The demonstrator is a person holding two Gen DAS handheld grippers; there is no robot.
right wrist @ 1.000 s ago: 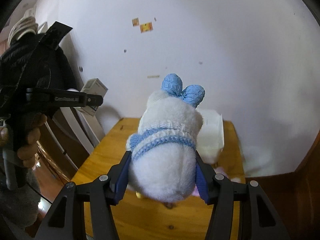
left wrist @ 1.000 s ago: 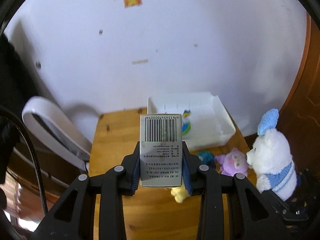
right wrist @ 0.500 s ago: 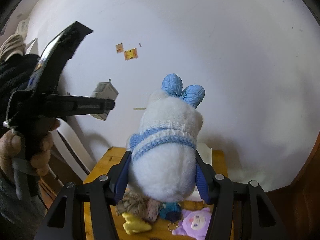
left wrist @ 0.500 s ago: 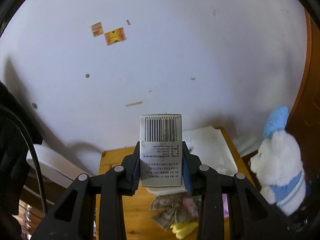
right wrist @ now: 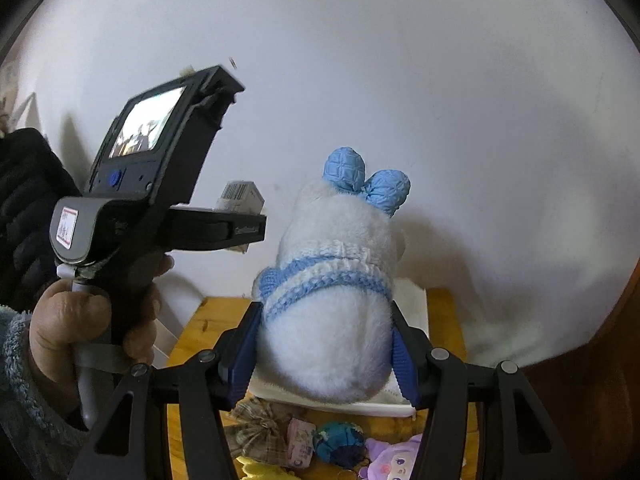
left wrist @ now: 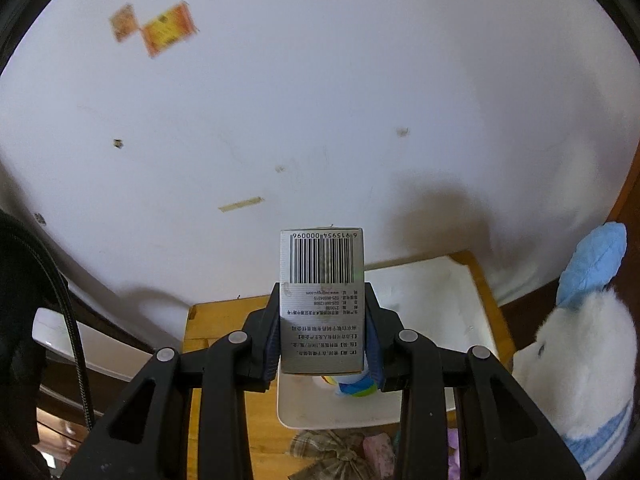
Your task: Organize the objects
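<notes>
left tongs [left wrist: 324, 340] clamped on box [left wrist: 322, 300], held over tray [left wrist: 432, 312] | right tongs [right wrist: 324, 348] clamped on plush [right wrist: 332, 280], above tray's 6 o'clock rim | progress: one toy [left wrist: 354, 386] in tray; bow [right wrist: 260, 426], ball [right wrist: 340, 442], purple doll [right wrist: 394, 462] left on counter [right wrist: 200, 328] at 6 o'clock

The tray [left wrist: 448, 304] sat on the surface [left wrist: 230, 312] against the wall [left wrist: 320, 100]. A ball [left wrist: 356, 387] lay in the tray. Before the tray lay a pouch [right wrist: 260, 428], with a purple toy [right wrist: 394, 460] to its right.
</notes>
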